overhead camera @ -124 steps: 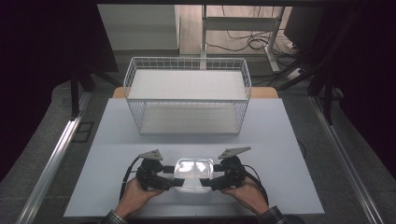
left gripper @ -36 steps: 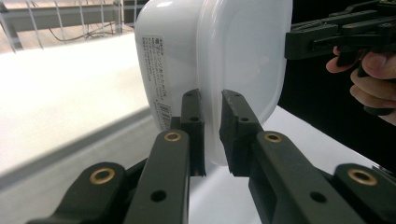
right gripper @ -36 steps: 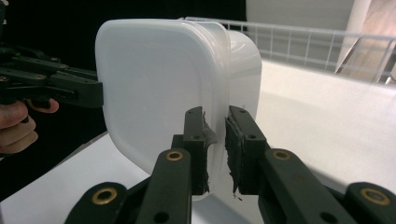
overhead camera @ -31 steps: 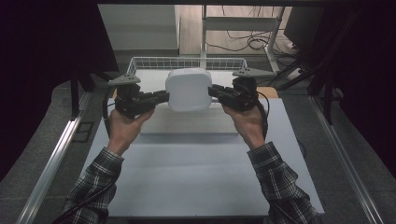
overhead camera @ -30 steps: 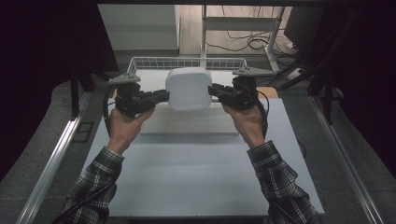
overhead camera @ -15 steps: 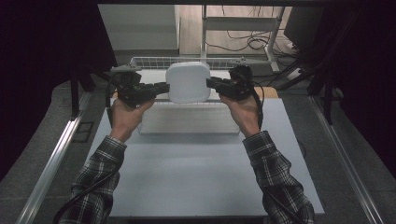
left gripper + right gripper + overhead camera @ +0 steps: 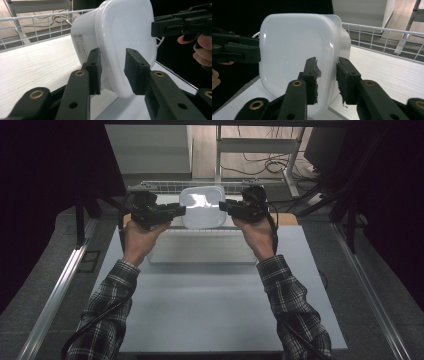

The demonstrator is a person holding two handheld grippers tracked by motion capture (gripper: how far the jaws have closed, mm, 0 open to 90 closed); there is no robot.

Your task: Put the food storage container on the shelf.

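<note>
**Observer:** Status of the carry?

**Operator:** I have the white plastic container (image 7: 202,207) up off the table (image 7: 210,305), tipped on its side, held between both claws above the wire basket (image 7: 165,185) at the table's far edge. Left claw (image 7: 112,72) is pinching the container's rim on one side; right claw (image 7: 327,80) is pinching the rim on the opposite side. In both gripper views the jaws stand either side of the rim with the pads against the plastic.

**Observer:** Is it inside the basket yet?

**Operator:** Not as far as I can judge. From the high view it sits over the basket's middle, with its lid face turned toward me. The left gripper view shows the basket's white floor (image 7: 37,65) below and beyond the container, with wire wall behind it. I cannot tell whether any corner touches the floor.

**Observer:** So what is done, what is left?

**Operator:** Done: pickup and lift, judging by the two-sided grip and its place above the basket. Left: lower it past the basket rim, set it down on the floor, then spread both claws and back off. I put this at well past the midpoint.

**Observer:** Risk?

**Operator:** Smooth plastic, pinched at the rim alone; my guess is it could pivot if one side loosens first.
</note>
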